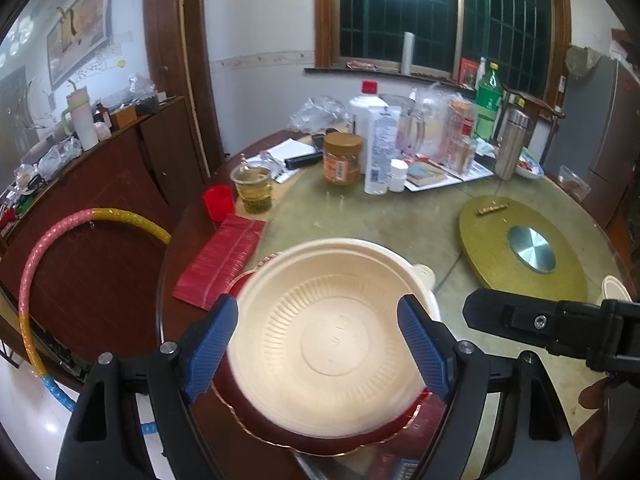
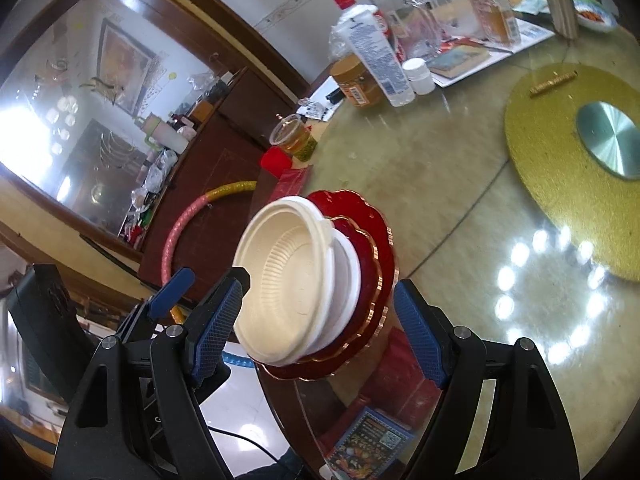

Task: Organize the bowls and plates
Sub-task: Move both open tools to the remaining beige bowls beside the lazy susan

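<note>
Stack at near table edge: cream bowls (image 1: pixel 332 336) nested on red plates (image 2: pixel 376 264), the plates sitting right at the rim of the table (image 1: pixel 400 220).

Left gripper (image 1: pixel 316 344): spread wide, blue pads either side of the top bowl; contact not discernible, top bowl slightly blurred. Reads as released, not grasping.
Right gripper (image 2: pixel 316 332): also spread, stack between the pads, left pad close to the bowl rim, right pad apart from the plates. Nothing held.

Risks, judged:
- Stack is close to the edge; a sideways nudge from either pad could slide plates off onto the floor.
- Bowls look light and thin; closing on the rim may flex it, pop the top bowl out, or lift several together.
- Both grippers crowd one stack; a collision seems possible.

Farther: red packet (image 1: pixel 220 260), red cup (image 1: pixel 218 202), tea cup (image 1: pixel 254 190) stand near enough to be knocked by a wide swing. Gold turntable (image 1: pixel 524 240) and bottles (image 1: pixel 378 148) well apart.
</note>
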A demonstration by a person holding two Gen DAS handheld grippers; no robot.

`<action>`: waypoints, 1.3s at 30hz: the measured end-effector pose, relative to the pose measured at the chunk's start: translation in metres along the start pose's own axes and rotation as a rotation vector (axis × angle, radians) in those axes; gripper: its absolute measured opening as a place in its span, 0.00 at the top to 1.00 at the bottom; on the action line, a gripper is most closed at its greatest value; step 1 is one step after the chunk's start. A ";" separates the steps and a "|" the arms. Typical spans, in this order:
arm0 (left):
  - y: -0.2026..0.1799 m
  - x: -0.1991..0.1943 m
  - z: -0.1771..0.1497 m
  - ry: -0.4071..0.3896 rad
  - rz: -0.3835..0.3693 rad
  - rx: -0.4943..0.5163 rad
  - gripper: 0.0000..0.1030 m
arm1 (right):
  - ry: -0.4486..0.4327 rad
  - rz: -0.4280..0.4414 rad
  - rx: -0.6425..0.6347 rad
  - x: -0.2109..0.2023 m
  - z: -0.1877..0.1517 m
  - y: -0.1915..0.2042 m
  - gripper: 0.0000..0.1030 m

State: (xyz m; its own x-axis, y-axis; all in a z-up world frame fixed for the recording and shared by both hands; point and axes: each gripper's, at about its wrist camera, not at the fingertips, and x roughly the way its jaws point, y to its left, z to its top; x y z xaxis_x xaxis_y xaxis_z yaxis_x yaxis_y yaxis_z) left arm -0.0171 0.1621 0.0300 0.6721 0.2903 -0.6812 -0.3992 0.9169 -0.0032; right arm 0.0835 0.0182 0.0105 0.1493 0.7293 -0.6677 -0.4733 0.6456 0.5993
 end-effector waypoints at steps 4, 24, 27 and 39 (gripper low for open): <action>-0.016 0.000 -0.003 0.006 -0.018 0.038 0.20 | 0.004 -0.009 0.033 -0.007 -0.006 -0.017 0.23; -0.137 0.020 -0.023 0.098 -0.296 0.136 0.20 | -0.117 -0.182 0.223 -0.108 -0.058 -0.126 0.23; -0.157 0.032 -0.028 0.158 -0.335 0.143 0.20 | -0.144 -0.208 0.269 -0.131 -0.074 -0.146 0.23; -0.251 0.049 -0.039 0.273 -0.441 0.233 0.20 | -0.248 -0.198 0.452 -0.214 -0.123 -0.213 0.23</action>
State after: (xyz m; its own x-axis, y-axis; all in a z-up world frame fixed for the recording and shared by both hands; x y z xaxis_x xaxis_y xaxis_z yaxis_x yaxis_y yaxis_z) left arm 0.0922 -0.0644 -0.0311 0.5463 -0.1871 -0.8165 0.0522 0.9805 -0.1897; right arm 0.0462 -0.3031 -0.0290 0.4235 0.5800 -0.6959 -0.0035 0.7692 0.6389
